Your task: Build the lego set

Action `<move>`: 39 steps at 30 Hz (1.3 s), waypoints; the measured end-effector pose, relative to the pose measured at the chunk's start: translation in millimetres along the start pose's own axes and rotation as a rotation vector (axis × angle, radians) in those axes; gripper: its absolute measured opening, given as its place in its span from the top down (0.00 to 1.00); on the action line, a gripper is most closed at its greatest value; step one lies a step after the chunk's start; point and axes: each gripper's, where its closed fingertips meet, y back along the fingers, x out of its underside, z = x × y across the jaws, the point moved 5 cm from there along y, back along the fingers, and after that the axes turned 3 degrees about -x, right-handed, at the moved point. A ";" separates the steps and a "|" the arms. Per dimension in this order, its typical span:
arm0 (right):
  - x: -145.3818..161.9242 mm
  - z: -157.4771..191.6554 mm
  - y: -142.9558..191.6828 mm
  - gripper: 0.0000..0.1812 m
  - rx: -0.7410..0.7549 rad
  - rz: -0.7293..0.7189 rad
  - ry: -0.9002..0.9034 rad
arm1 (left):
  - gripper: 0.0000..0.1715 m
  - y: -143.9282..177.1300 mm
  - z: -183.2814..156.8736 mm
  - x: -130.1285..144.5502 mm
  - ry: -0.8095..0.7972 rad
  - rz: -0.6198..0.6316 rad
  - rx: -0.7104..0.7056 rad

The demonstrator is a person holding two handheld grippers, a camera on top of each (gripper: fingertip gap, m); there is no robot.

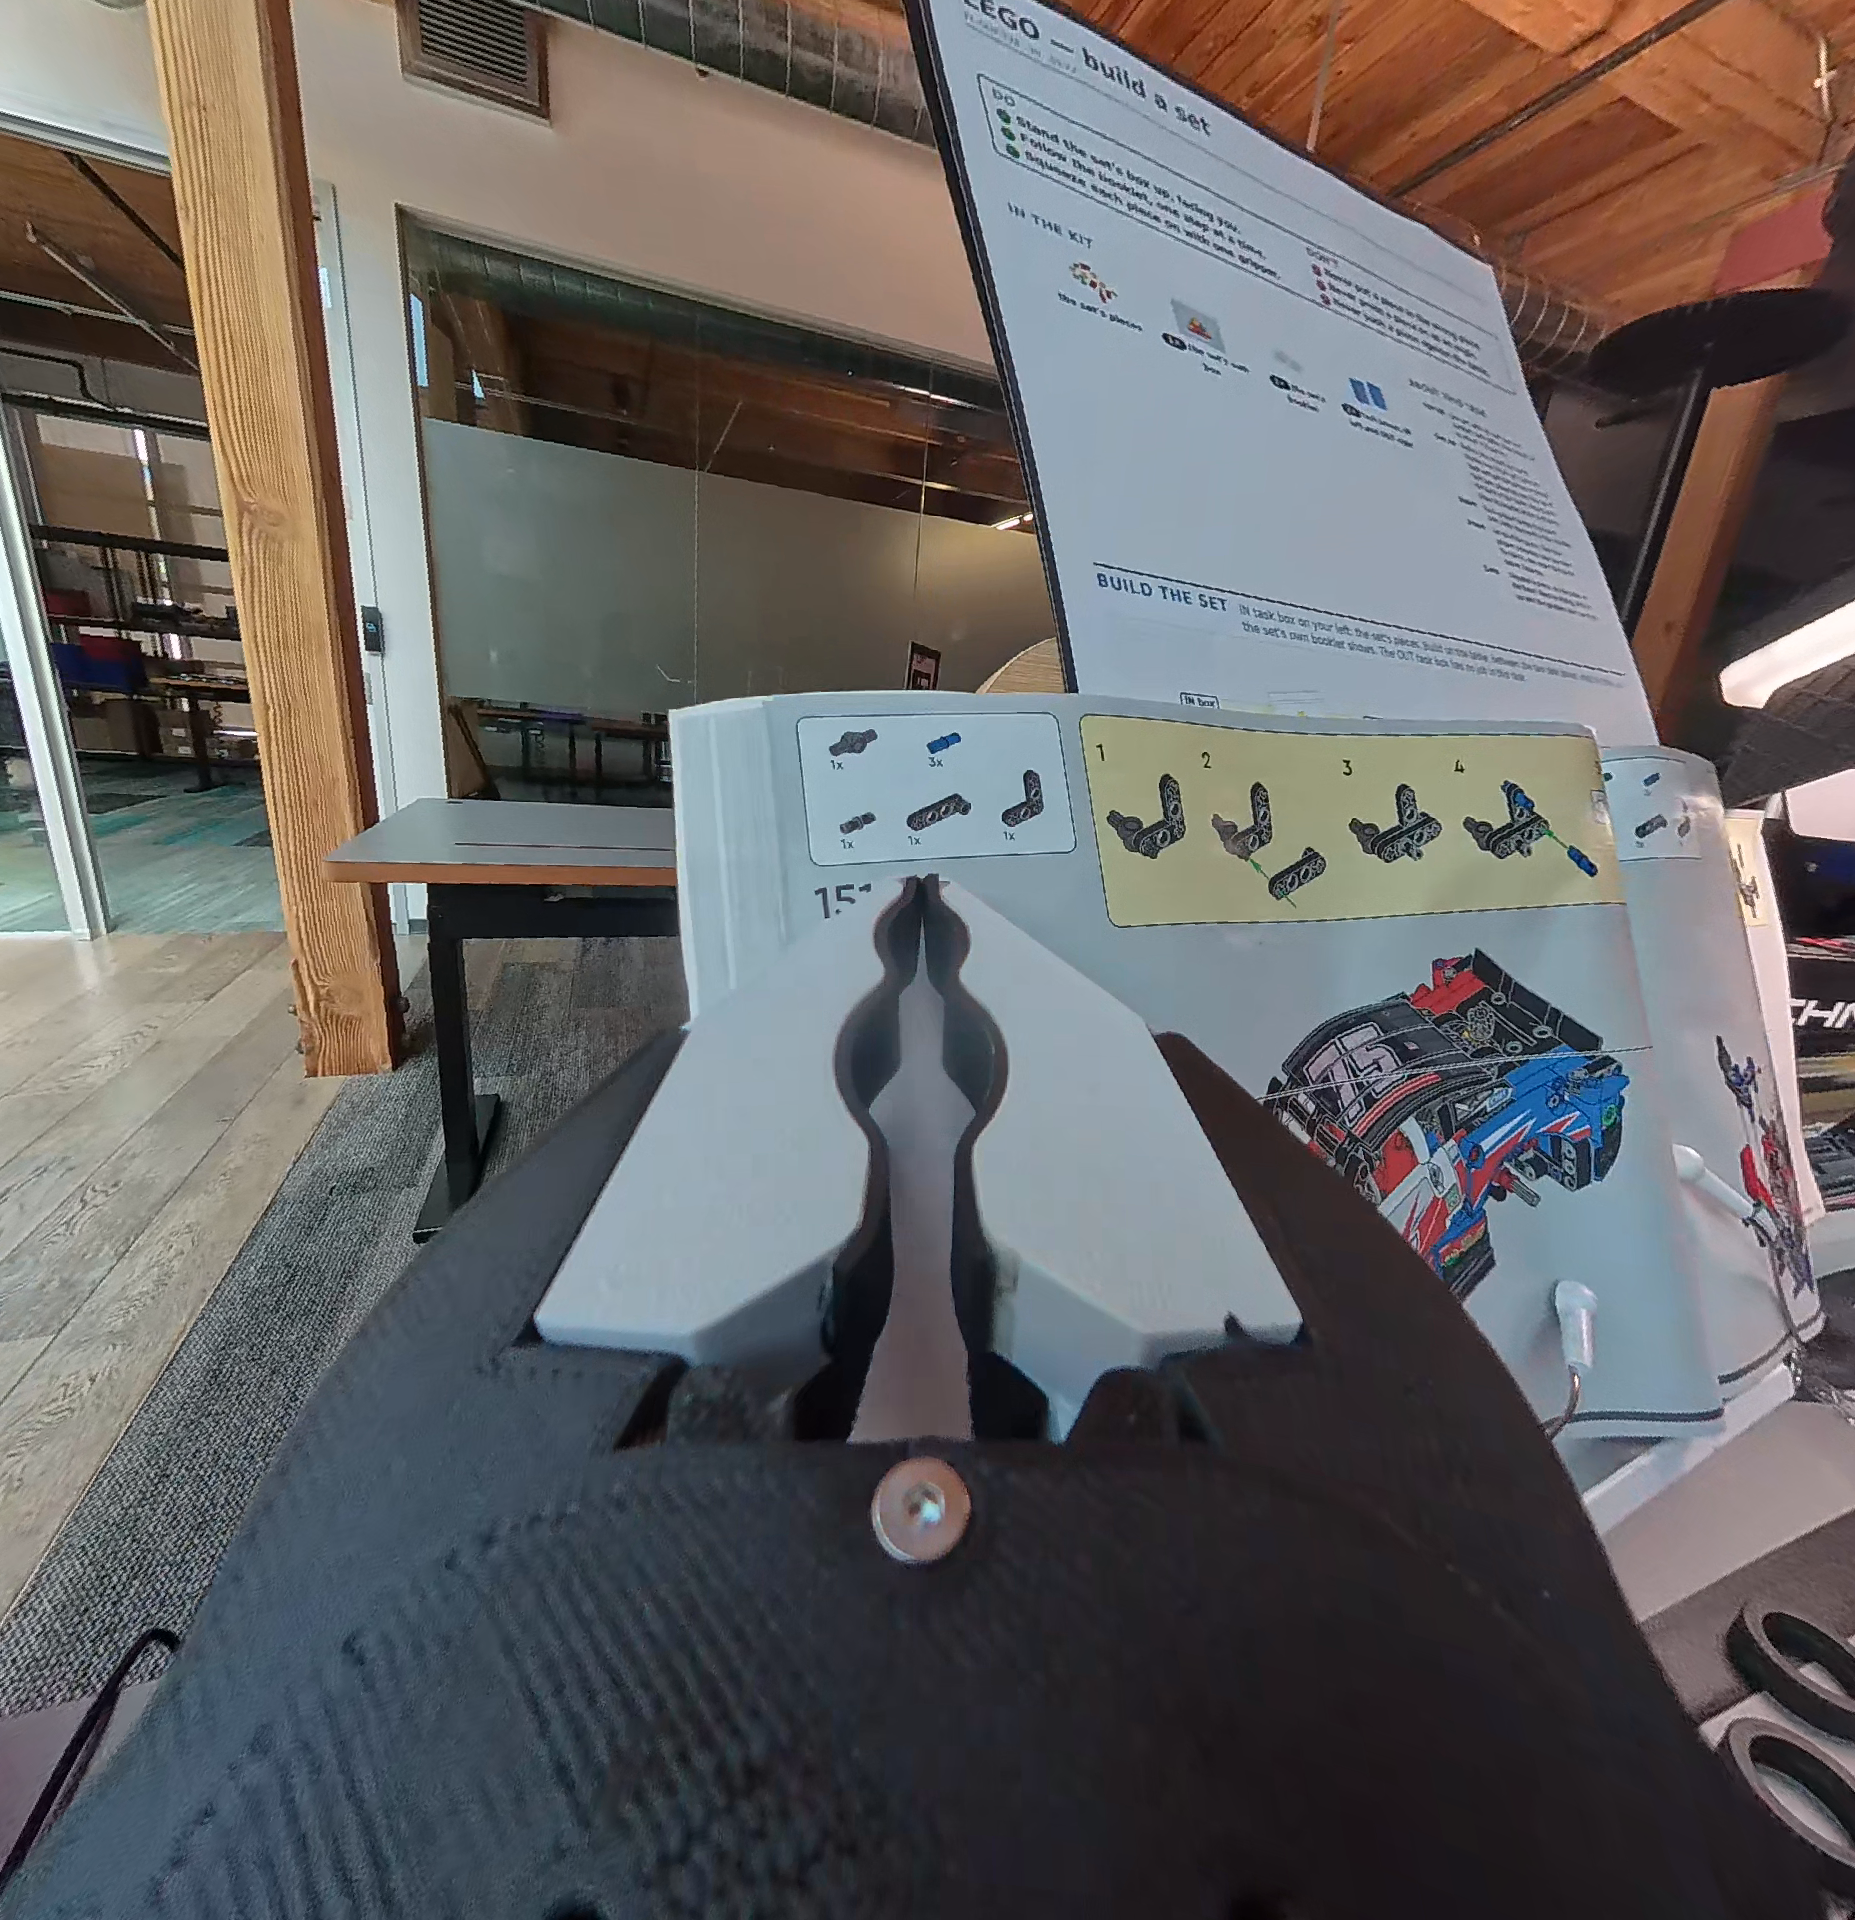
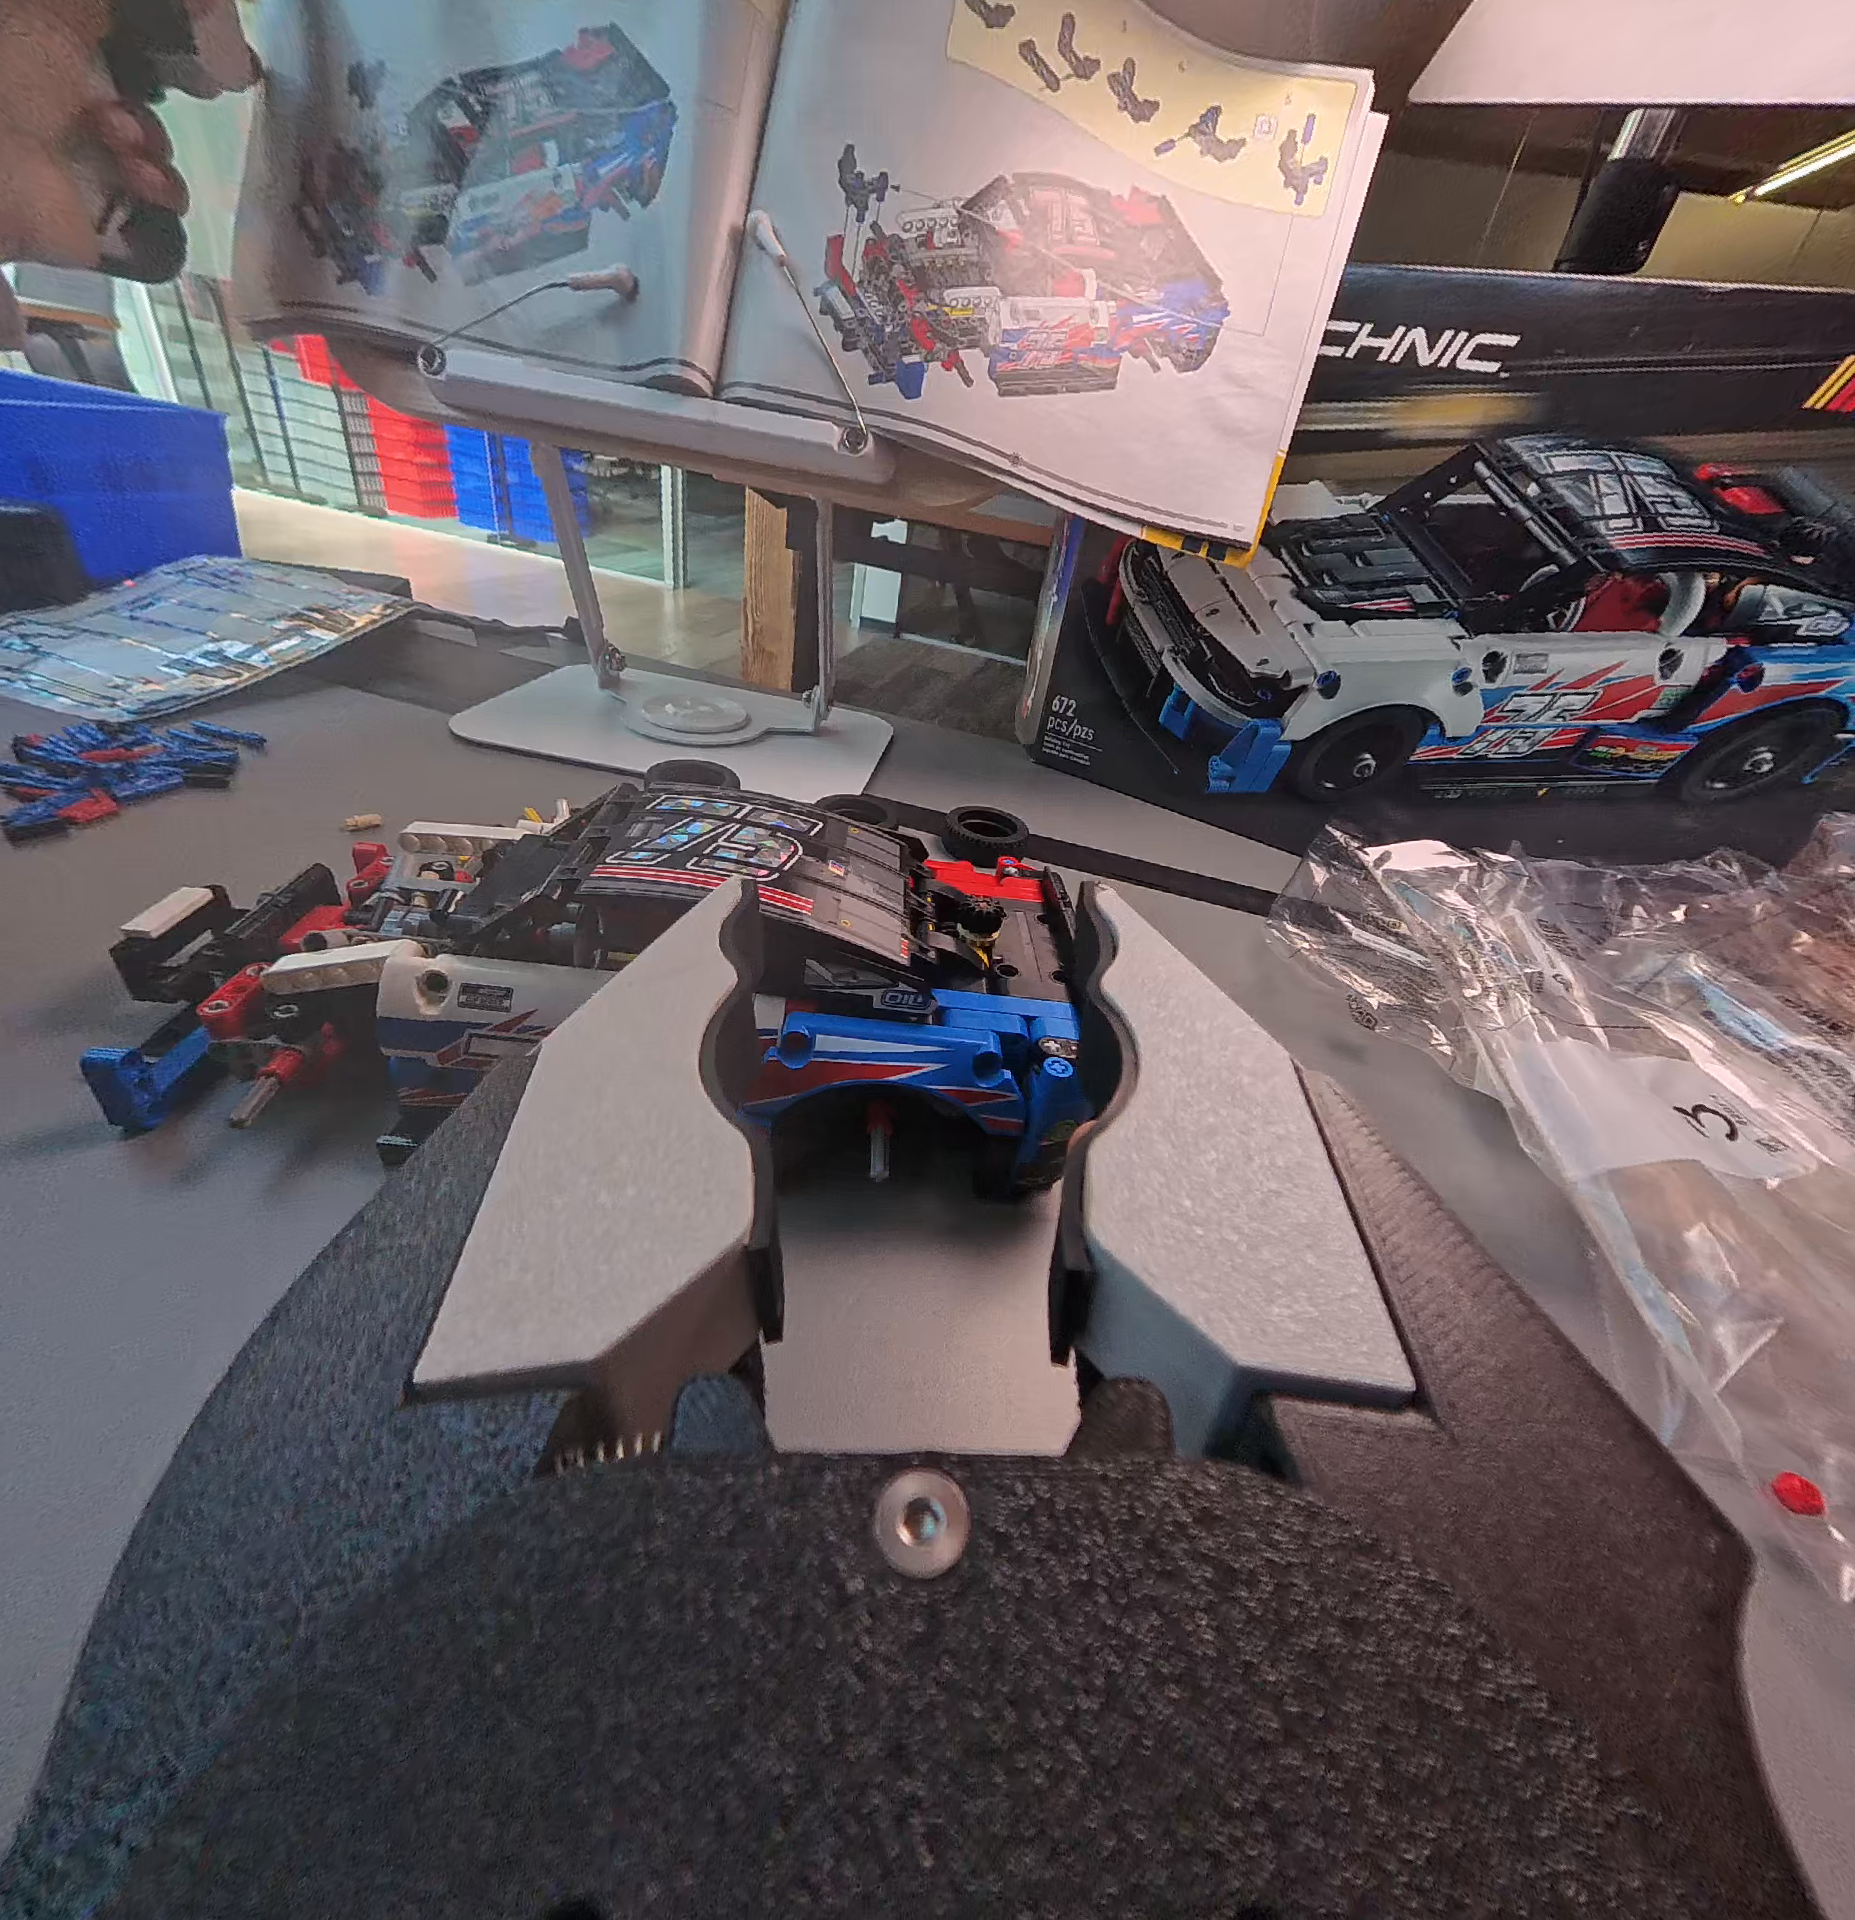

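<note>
The half-built race car model (image 2: pixel 715 842), black, blue, red and white, lies on the grey table (image 2: pixel 123 1299). My right gripper (image 2: pixel 912 904) is open, its jaws on either side of the car's blue rear end. The open instruction booklet (image 1: pixel 1318 1039) rests on a metal stand (image 2: pixel 674 717). My left gripper (image 1: pixel 921 883) is shut, with its tips at the upper left of the booklet's left page. I cannot tell whether it pinches the paper. The booklet also shows in the right wrist view (image 2: pixel 1006 260).
The set's box (image 2: pixel 1474 644) stands at the back right. Clear plastic bags (image 2: pixel 1629 1091) lie to the right. A pile of blue pins (image 2: pixel 112 758) and a sticker sheet (image 2: pixel 175 634) lie at the left. Loose tyres (image 2: pixel 985 829) lie behind the car. A printed sheet (image 1: pixel 1266 416) stands behind the booklet. Some 55 cm of space lies between my two pairs of fingers.
</note>
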 end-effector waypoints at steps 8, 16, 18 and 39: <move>0.7 0.4 -1.3 0.68 -0.002 0.005 0.006 | 1.00 -5.1 -2.8 0.1 -0.012 0.011 0.010; -0.4 2.3 -1.8 0.68 -0.008 0.002 0.022 | 1.00 5.4 -15.4 -7.1 0.009 0.019 0.033; -1.7 3.8 -1.5 0.69 -0.014 -0.003 0.033 | 1.00 15.3 -32.1 -10.0 0.010 0.024 0.066; -14.2 34.8 13.3 0.71 -0.219 -0.069 0.029 | 1.00 191.5 -29.6 -106.5 -0.411 0.322 0.319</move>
